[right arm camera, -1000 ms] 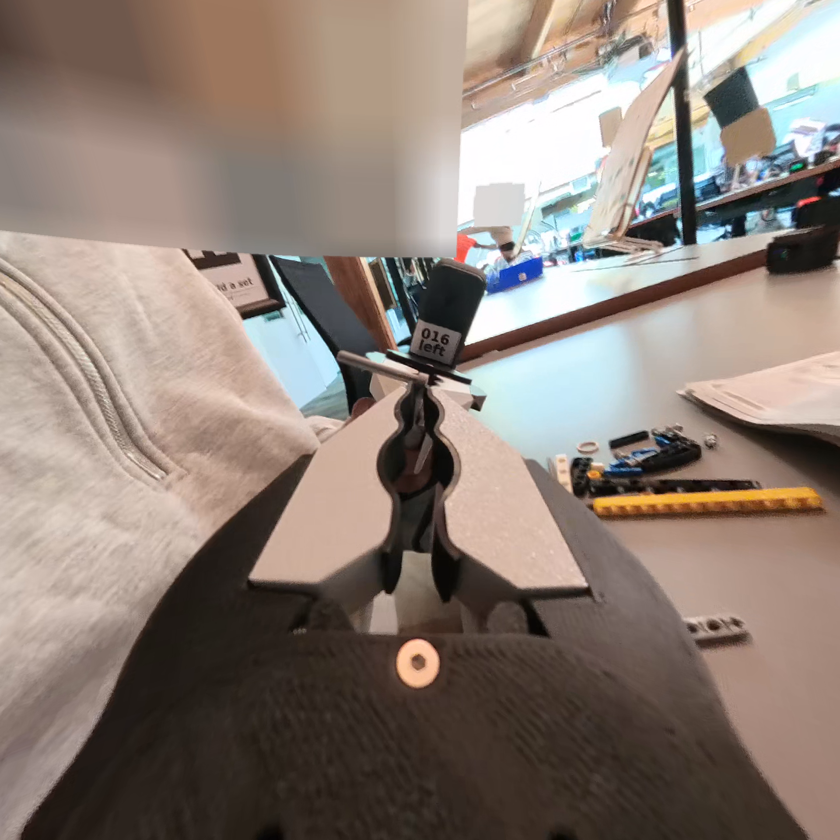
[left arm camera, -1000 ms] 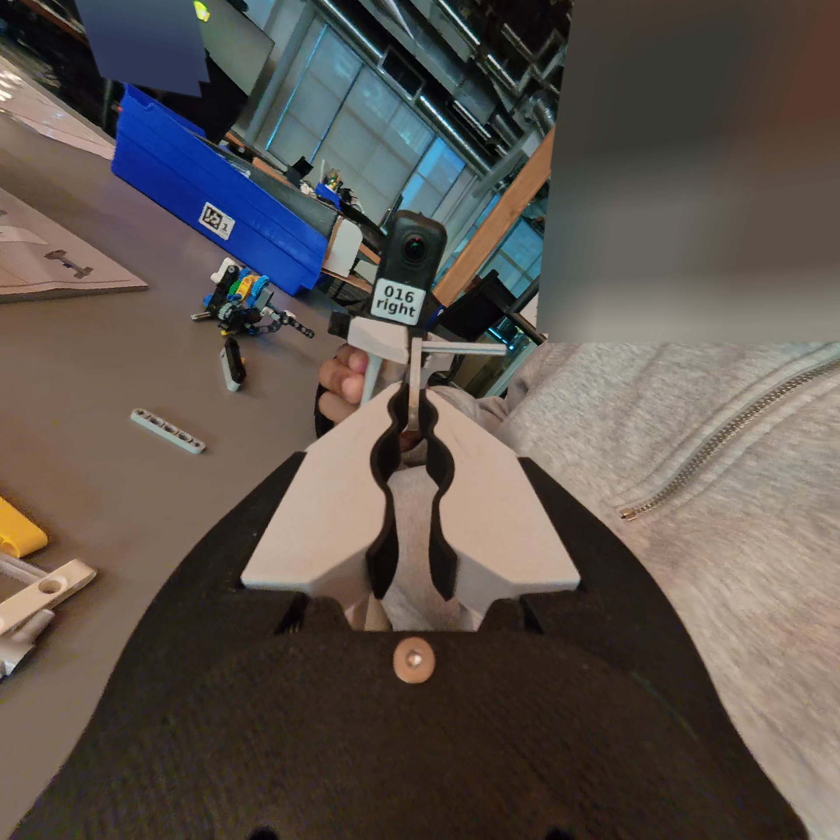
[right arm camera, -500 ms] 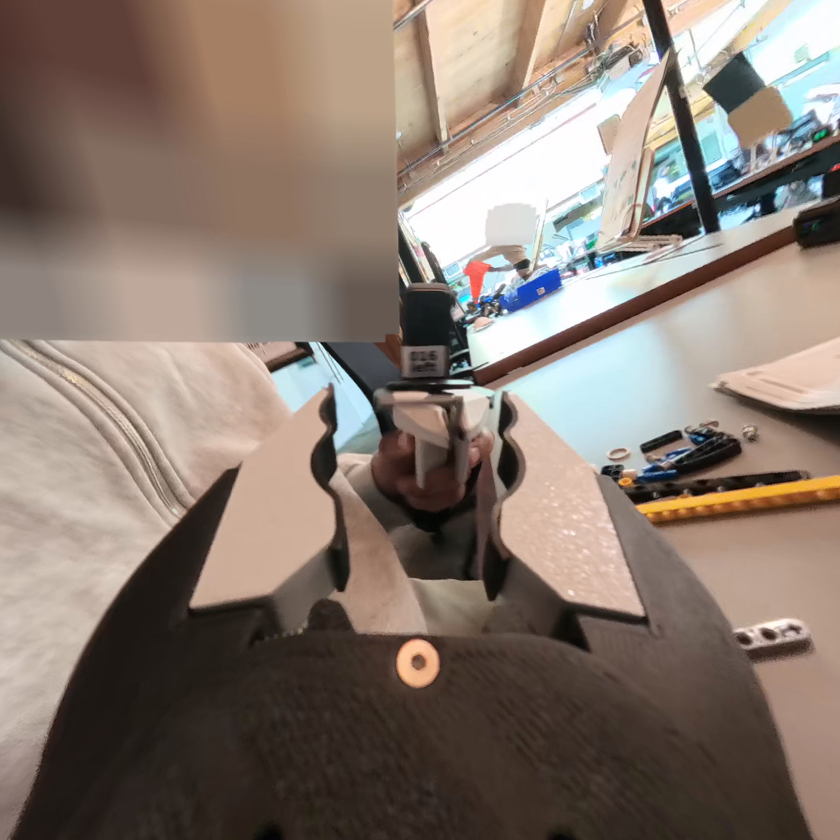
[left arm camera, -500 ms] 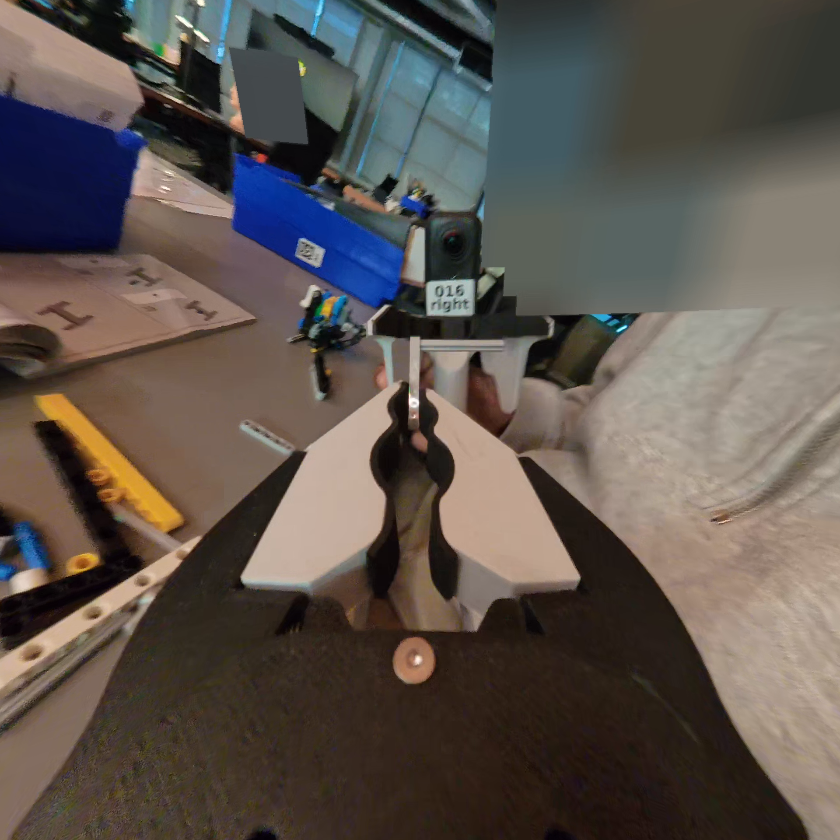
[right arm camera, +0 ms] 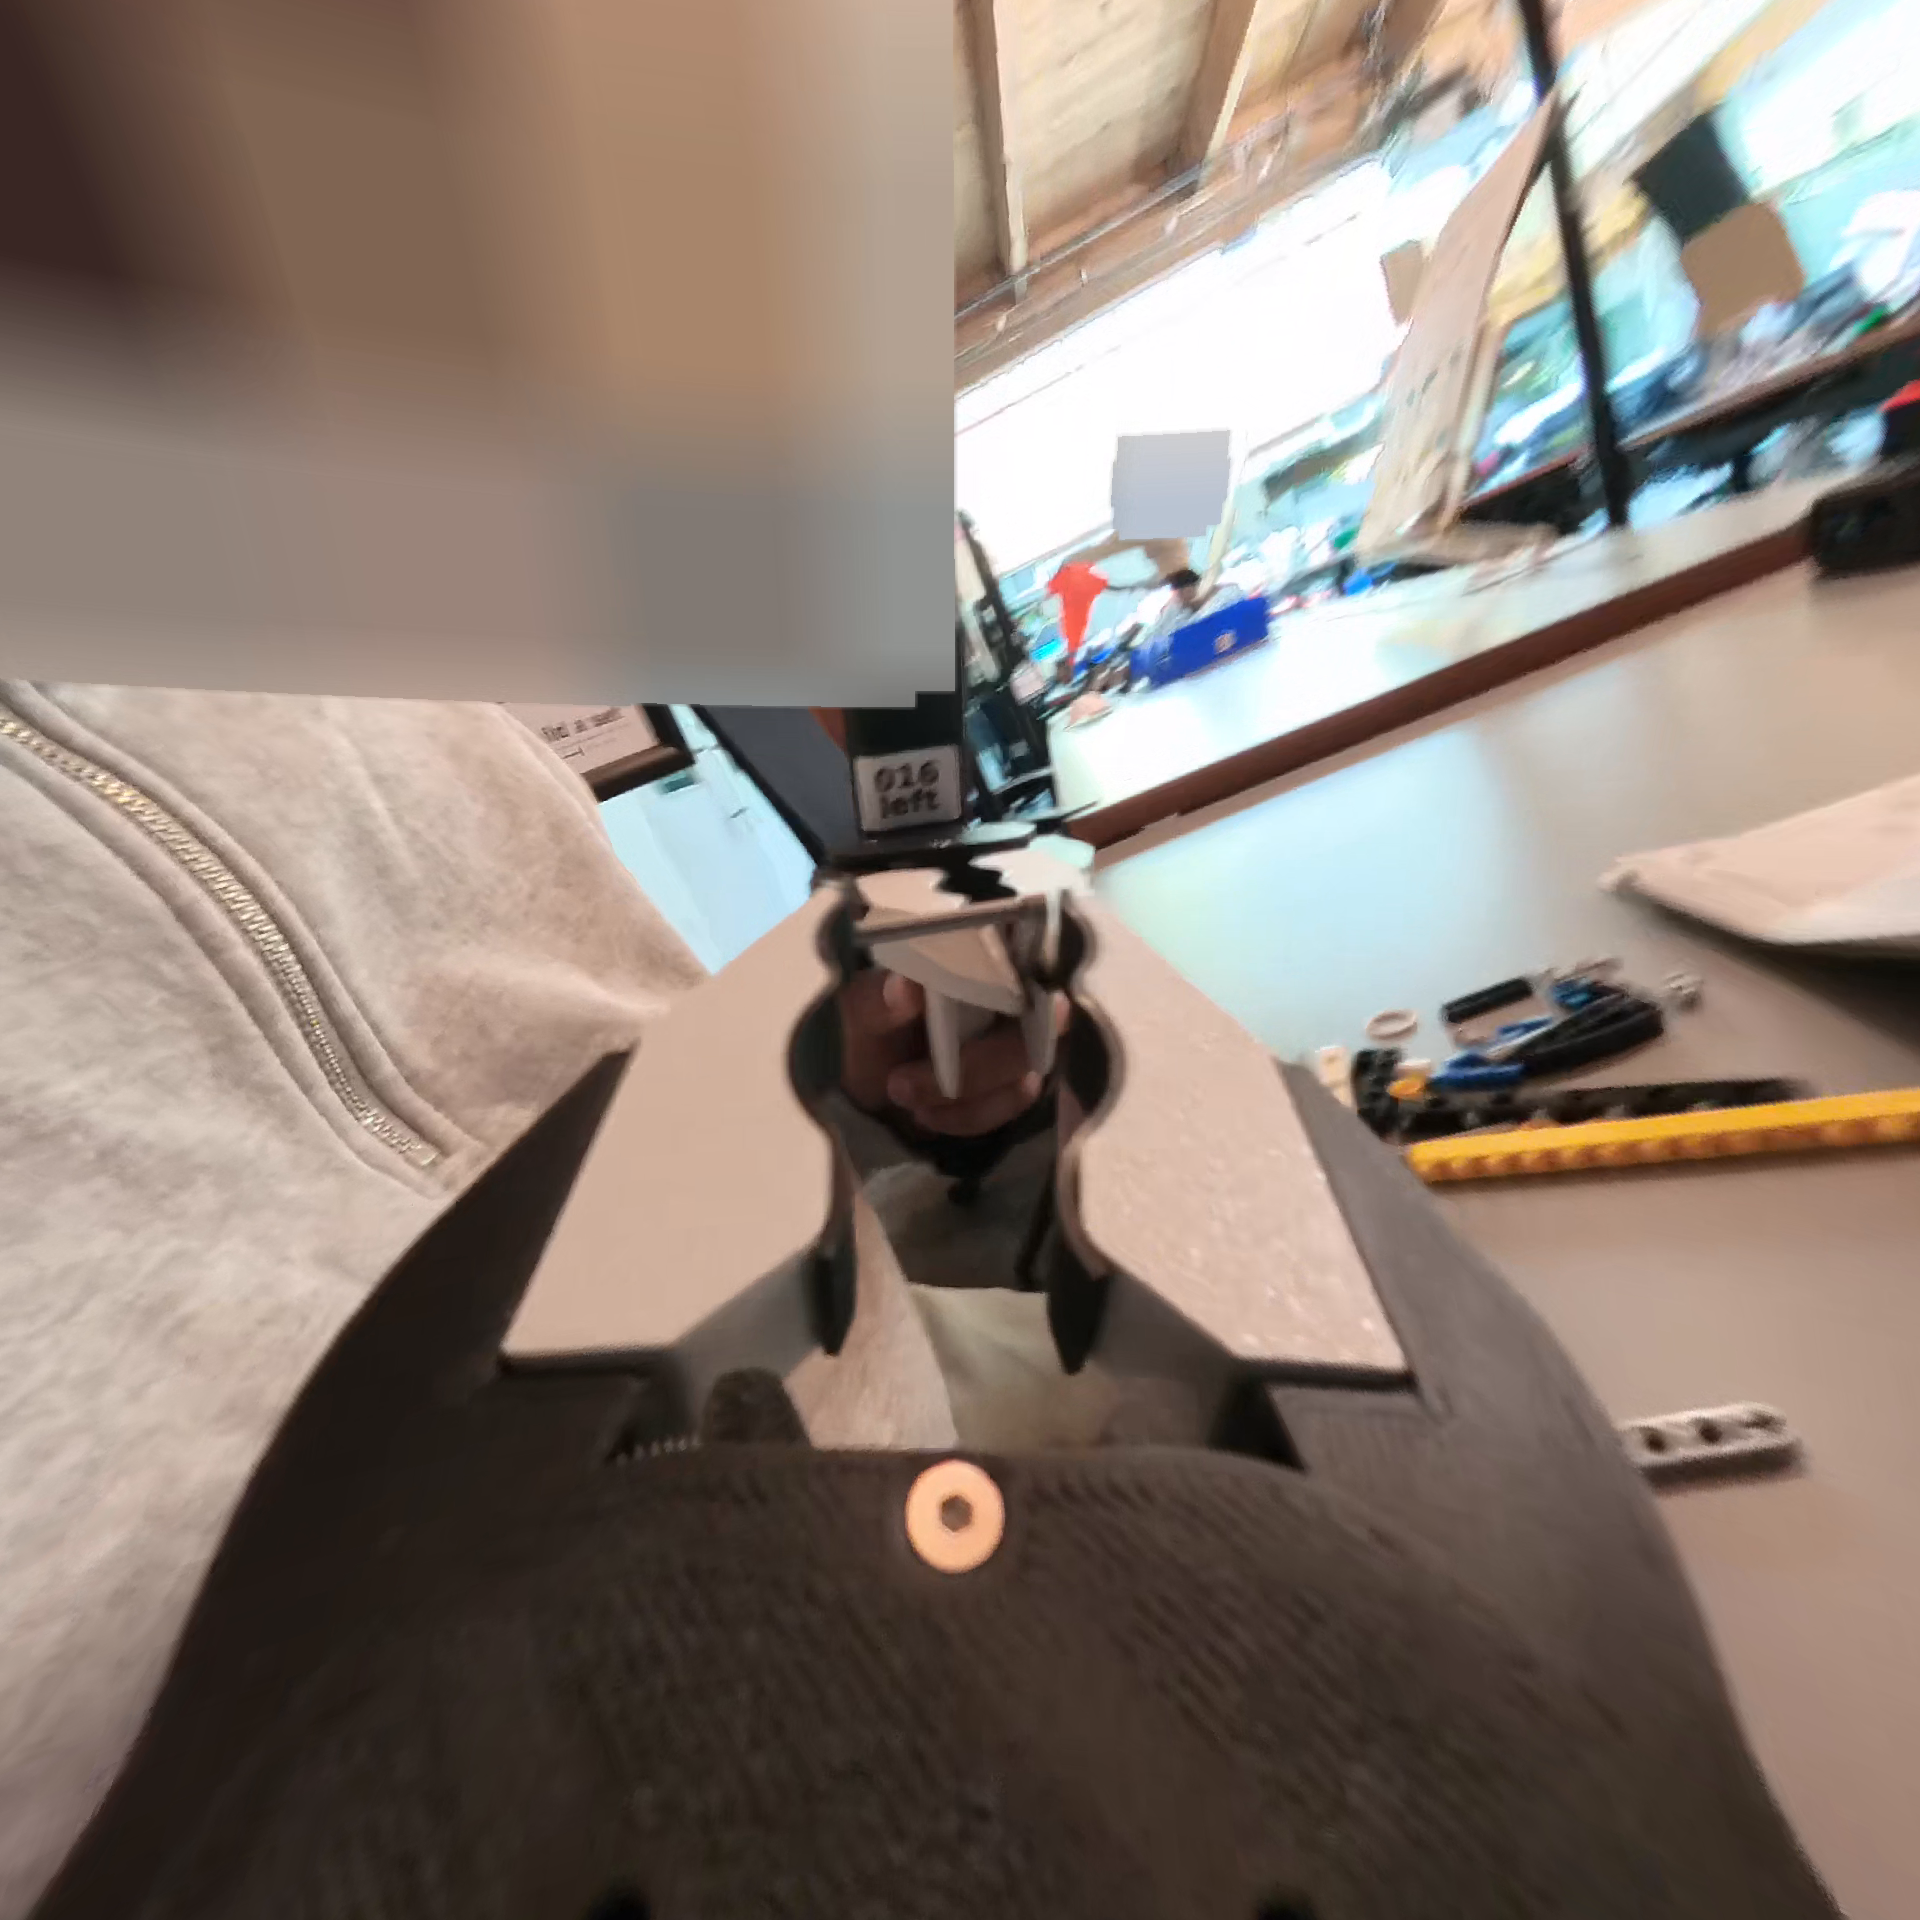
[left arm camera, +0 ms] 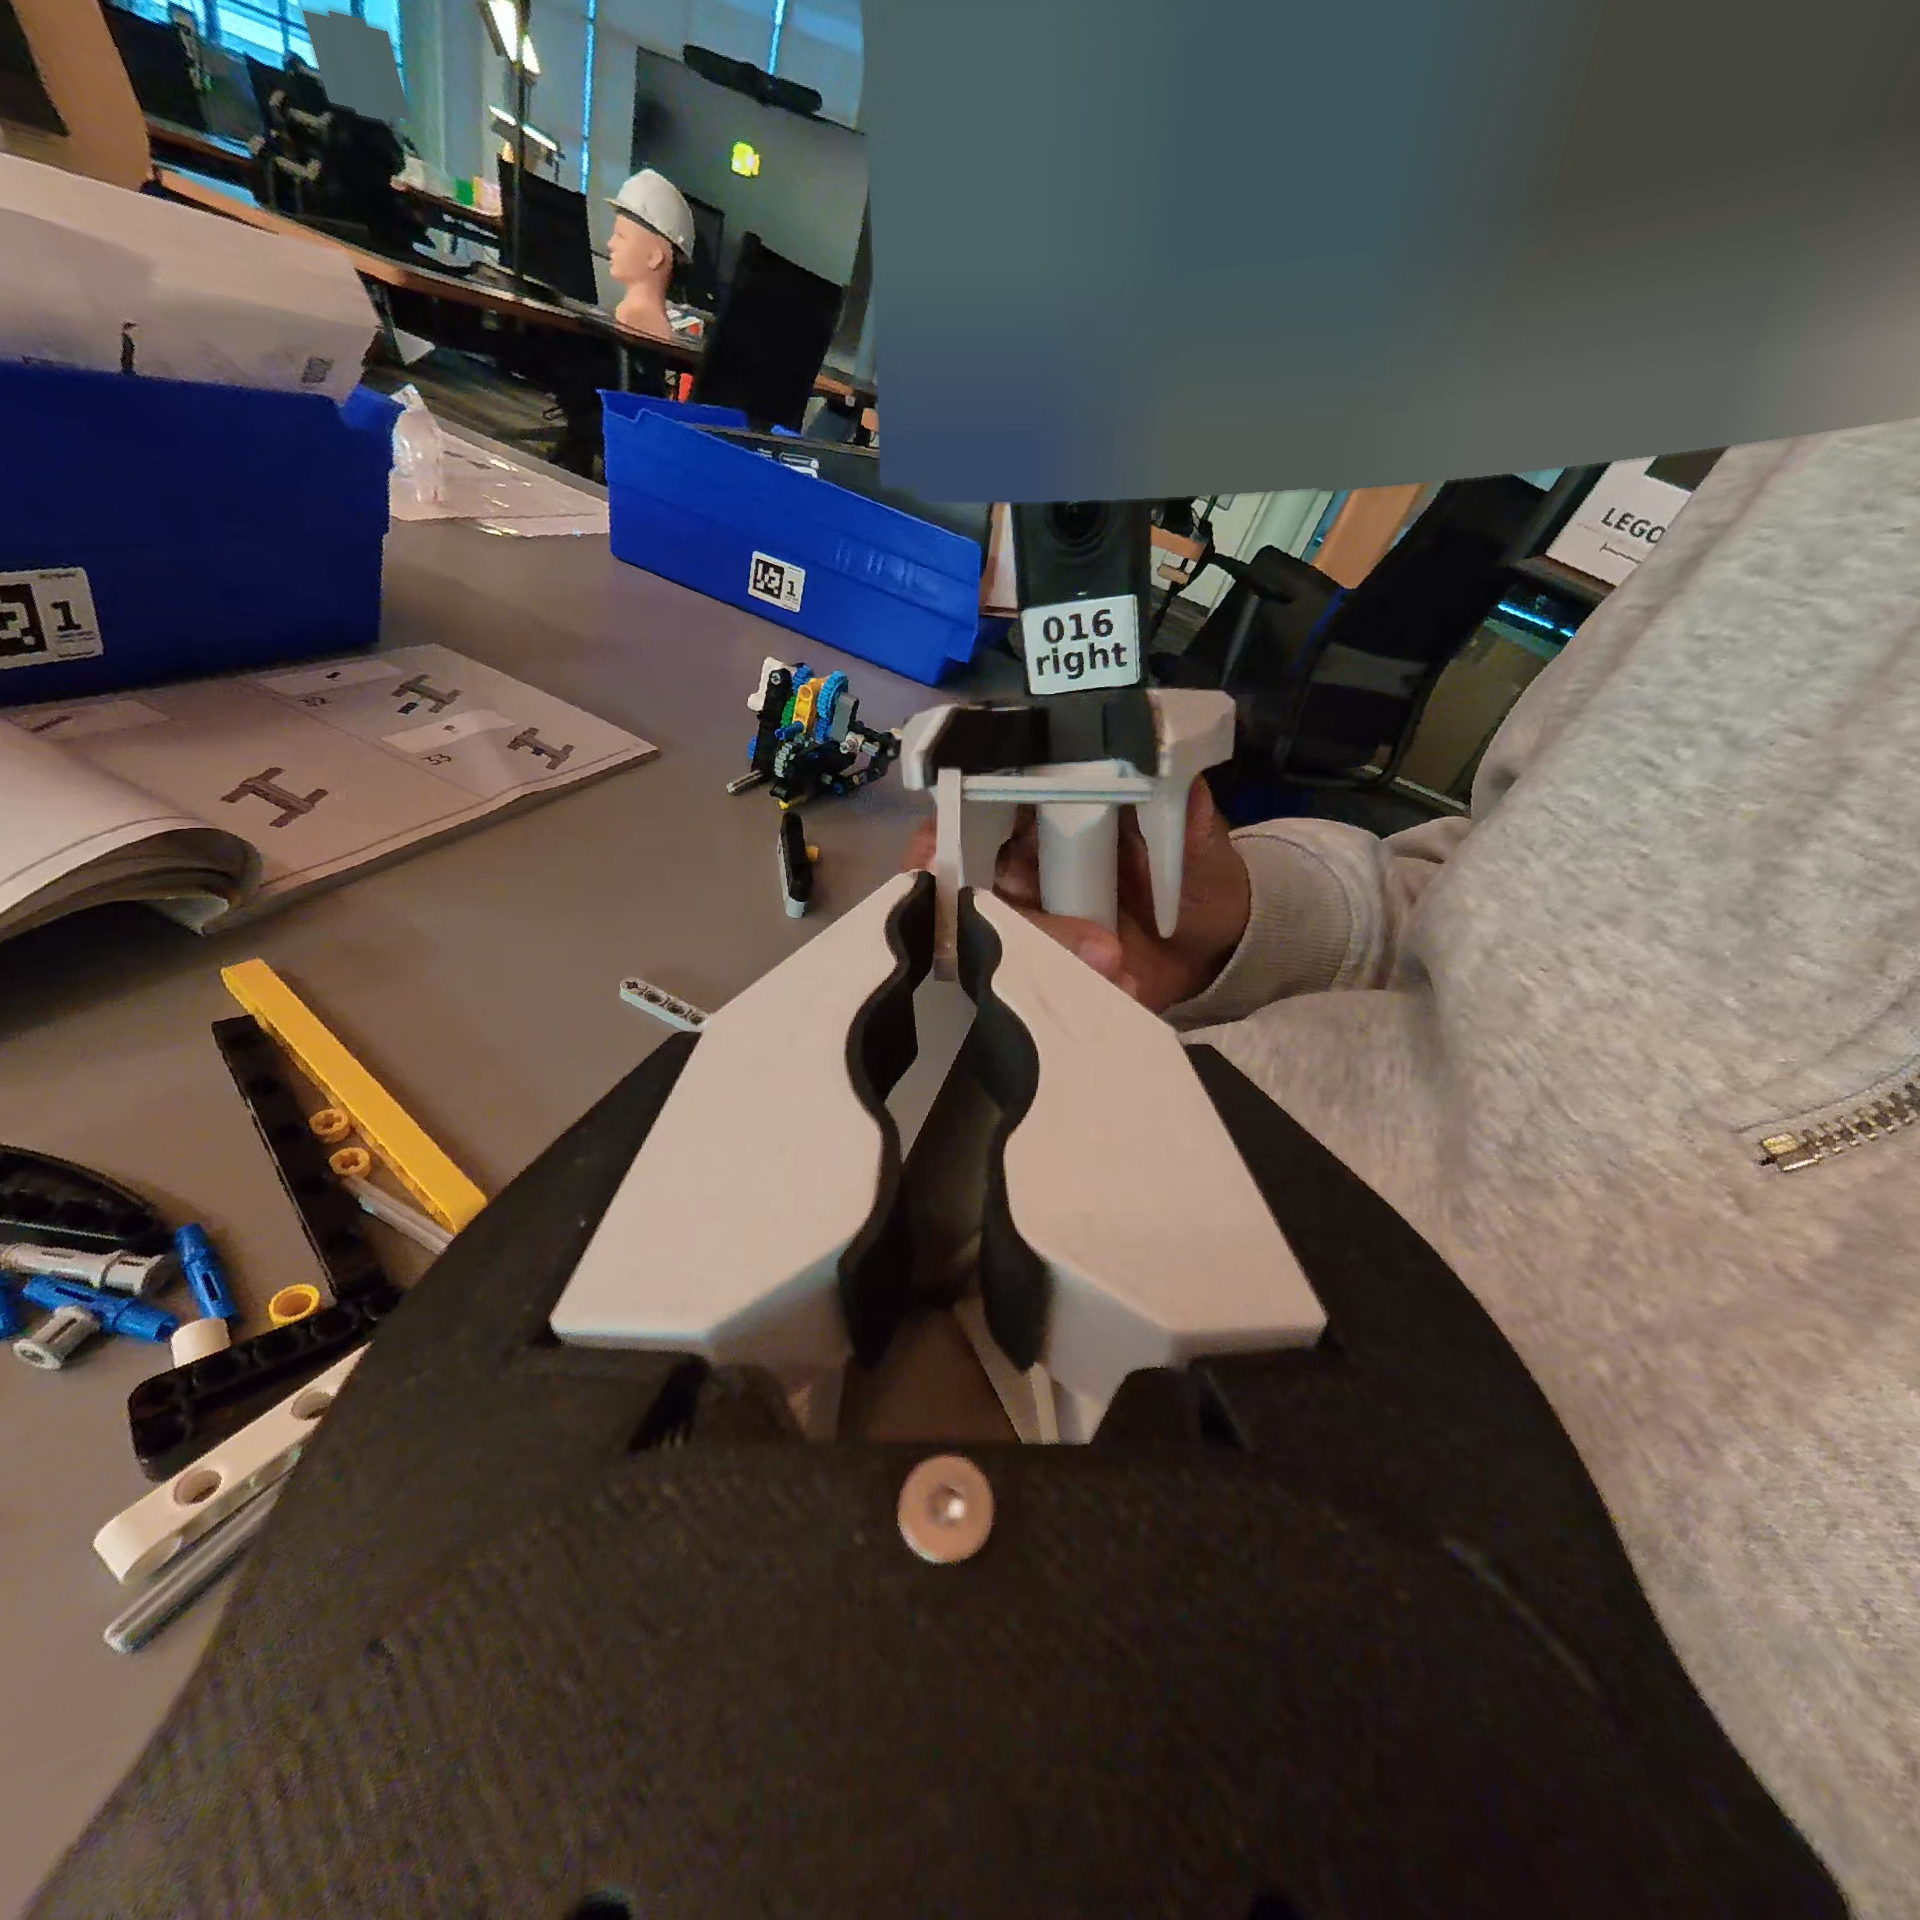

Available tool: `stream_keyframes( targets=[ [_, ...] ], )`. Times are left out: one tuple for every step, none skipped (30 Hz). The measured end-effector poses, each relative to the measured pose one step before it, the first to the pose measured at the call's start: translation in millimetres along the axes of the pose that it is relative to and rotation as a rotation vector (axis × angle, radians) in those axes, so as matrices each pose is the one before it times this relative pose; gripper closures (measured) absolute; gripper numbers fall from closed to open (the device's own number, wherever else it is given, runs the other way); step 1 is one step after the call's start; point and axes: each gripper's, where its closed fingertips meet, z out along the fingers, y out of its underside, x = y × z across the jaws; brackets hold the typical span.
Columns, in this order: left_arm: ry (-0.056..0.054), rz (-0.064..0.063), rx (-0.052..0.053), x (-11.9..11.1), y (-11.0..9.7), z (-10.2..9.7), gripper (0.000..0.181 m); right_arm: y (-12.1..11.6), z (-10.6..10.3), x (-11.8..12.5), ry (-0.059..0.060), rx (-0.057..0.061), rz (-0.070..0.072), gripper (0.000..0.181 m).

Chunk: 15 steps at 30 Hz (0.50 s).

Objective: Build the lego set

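Note:
My left gripper is shut on the upright leg of a thin light-grey lego piece whose bar runs sideways at the top. It holds the piece in the air in front of a person's grey zip sweater. My right gripper faces it, jaws partly open, with a tip on either side of the grey bar. I cannot tell whether the tips touch the bar. The right gripper shows beyond the left one, and the left gripper shows beyond the right one.
On the grey table lie a yellow beam, a black beam, blue pins, a white beam, a short grey beam, a small built model, an open instruction booklet and two blue bins. My left and right fingertips are right by each other. From either gripper's tips it is about 15 centimetres to the white beam.
My right gripper was shut at the grey piece, opened wide, and has now narrowed around the bar. My left gripper kept its hold and swung so more of the table shows.

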Motion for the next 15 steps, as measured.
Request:
stream_keyframes(
  targets=[
    [0.0023,0.0057,0.0005,0.94,-0.26,0.17,0.181,-1.47,-0.9,0.33,0.0074,0.0035,-0.0129,0.149],
    [0.002,0.0058,0.0015,1.03,-0.36,0.12,0.181,0.01,-0.52,0.14,0.0013,-0.0038,-0.0071,0.151],
    [0.0008,0.0049,0.0008,0.62,-0.26,0.19,0.181,0.72,0.05,-0.03,-0.0009,-0.0053,-0.0005,0.149],
    [0.0006,0.0038,-0.0009,0.49,0.01,0.2,0.181,0.86,0.39,-0.75,-0.0062,-0.0033,0.0022,0.148],
    [-0.0003,0.0021,-0.0029,0.11,0.48,0.32,0.181,0.64,0.42,-1.03,-0.0079,-0.0011,0.0027,0.146],
    [-0.0019,0.0023,-0.0022,-0.18,0.37,0.16,0.181,0.44,0.53,-0.85,-0.0059,-0.0013,0.0013,0.144],
    [-0.002,0.0017,-0.0015,-0.19,0.17,0.12,0.181,0.21,0.28,-1.25,-0.0071,-0.0014,-0.0008,0.143],
    [-0.0009,-0.0001,-0.0001,-0.28,0.07,-0.02,0.181,-0.32,0.04,-1.18,-0.0069,0.001,-0.0021,0.142],
    [0.0003,-0.0019,0.002,-0.23,-0.28,-0.18,0.181,-0.53,-0.11,-1.1,-0.0061,0.0014,-0.0024,0.141],
    [0.0022,-0.0031,0.0023,-0.02,-0.36,-0.17,0.181,-0.19,-0.2,-0.33,-0.0022,-0.0009,-0.0016,0.141],
    [0.002,-0.0035,0.0016,-0.12,-0.2,-0.16,0.181,0.41,-0.15,0.35,0.0019,-0.0041,-0.0016,0.142],
    [0.0017,-0.0016,0.0003,0.05,-0.03,0.0,0.181,0.3,-0.22,0.25,0.0019,-0.0032,-0.0027,0.143],
    [0.0014,-0.0003,-0.001,0.2,0.12,0.21,0.181,-0.01,-0.06,0.2,0.0017,-0.001,-0.0024,0.143],
    [-0.0001,0.0009,-0.0011,0.1,0.19,0.3,0.181,0.05,-0.12,0.22,0.0018,-0.0004,-0.0002,0.145],
    [0.0035,0.0018,-0.0002,0.66,0.01,0.15,0.181,-0.01,-0.24,0.96,0.0064,-0.0003,-0.0011,0.15]
  ],
)
